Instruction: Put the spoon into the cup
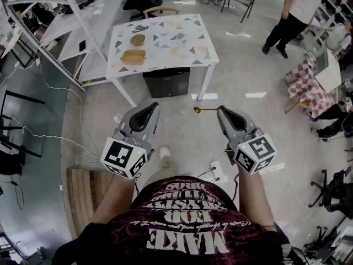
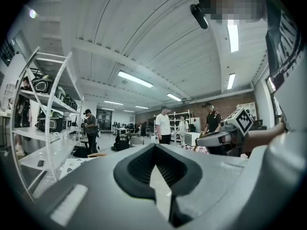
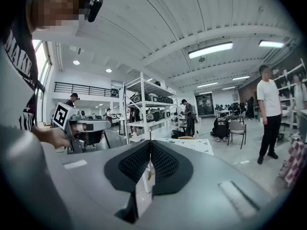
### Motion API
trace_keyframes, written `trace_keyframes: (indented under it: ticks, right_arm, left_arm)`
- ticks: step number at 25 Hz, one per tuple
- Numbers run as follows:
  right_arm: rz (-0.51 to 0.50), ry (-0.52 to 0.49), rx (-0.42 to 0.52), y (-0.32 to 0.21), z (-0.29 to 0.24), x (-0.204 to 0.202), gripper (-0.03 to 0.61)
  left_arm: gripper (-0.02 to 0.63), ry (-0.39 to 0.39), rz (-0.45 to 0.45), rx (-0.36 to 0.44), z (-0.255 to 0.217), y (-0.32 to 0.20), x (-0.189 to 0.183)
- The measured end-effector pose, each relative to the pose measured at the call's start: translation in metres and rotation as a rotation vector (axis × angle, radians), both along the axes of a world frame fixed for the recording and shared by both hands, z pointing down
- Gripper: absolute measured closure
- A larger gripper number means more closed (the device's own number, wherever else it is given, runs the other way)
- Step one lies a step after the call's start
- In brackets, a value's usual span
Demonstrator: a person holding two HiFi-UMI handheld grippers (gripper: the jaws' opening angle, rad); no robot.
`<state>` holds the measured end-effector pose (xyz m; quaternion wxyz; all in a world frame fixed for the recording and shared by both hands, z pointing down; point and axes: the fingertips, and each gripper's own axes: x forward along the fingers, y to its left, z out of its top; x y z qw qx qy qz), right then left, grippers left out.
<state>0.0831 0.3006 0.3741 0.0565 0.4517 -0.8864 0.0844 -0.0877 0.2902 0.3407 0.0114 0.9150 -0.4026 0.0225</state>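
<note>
A thin golden spoon sticks out leftward from my right gripper, which is shut on its handle, well above the floor. In the right gripper view the spoon shows edge-on as a thin line between the closed jaws. My left gripper is shut with nothing in it; its closed jaws fill the left gripper view. Both grippers hang short of the white patterned table. A faint clear object on the table may be the cup; I cannot tell.
On the table lie a round wooden bowl and a tan tray. A black box sits under it. A metal shelf rack stands left, a person and a checkered table right. A wooden pallet lies near left.
</note>
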Motion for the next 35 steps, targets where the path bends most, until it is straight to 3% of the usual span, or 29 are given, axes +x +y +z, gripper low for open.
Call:
trace_keyframes:
  ticks: [11, 20, 35]
  right_arm:
    - [0.001, -0.05, -0.021, 0.016, 0.004, 0.004, 0.545]
    - [0.011, -0.08, -0.089, 0.012, 0.033, 0.004, 0.545]
    - [0.031, -0.072, -0.127, -0.084, 0.04, -0.021, 0.545]
  left_arm:
    - [0.609, -0.004, -0.001, -0.014, 0.005, 0.016, 0.001]
    - [0.609, -0.039, -0.001, -0.087, 0.035, 0.009, -0.003]
    - [0.609, -0.022, 0.043, -0.106, 0.039, -0.098, -0.019]
